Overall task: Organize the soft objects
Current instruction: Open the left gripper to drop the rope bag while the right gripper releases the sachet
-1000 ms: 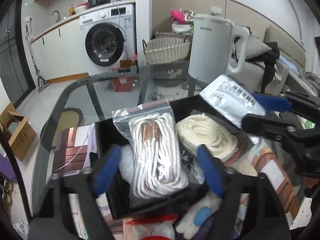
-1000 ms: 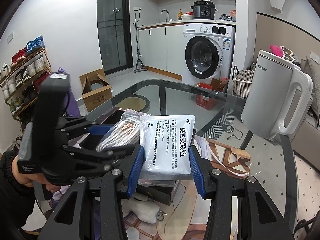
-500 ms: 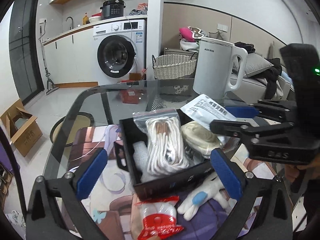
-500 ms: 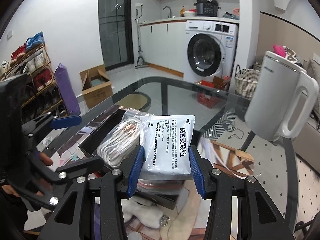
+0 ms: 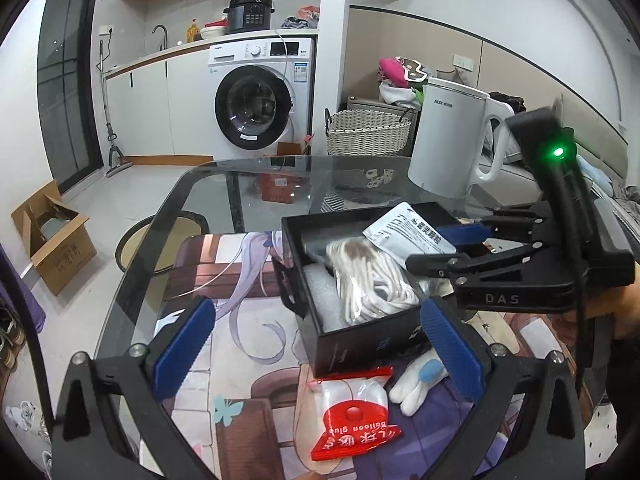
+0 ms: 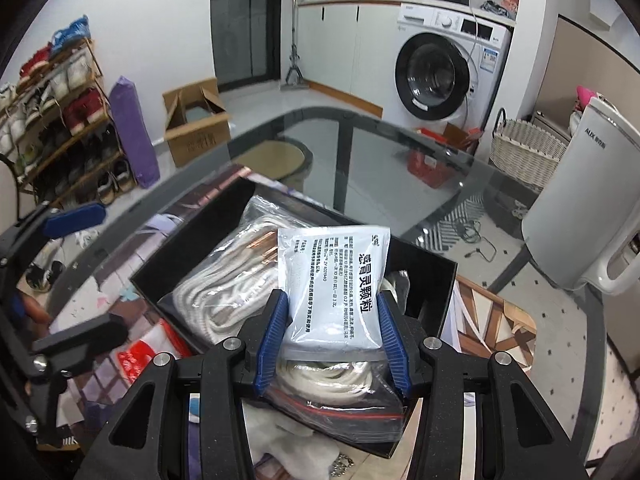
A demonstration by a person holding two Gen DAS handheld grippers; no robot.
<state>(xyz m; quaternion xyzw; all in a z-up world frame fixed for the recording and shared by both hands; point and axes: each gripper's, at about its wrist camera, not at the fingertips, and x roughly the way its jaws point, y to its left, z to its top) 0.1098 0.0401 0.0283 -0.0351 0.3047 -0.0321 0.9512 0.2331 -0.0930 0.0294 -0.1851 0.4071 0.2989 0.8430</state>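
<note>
Your right gripper [image 6: 332, 332] has its fingers clamped on the white granule sachet [image 6: 334, 276] at lower centre, held over the black box [image 6: 424, 280]. It looks light, limp and slick-skinned, so grip the filled body, not the sealed edge. Printed black text covers its face. Your left gripper [image 5: 316, 344] stands wide open and empty, near the bagged white rope [image 5: 368, 276].
</note>
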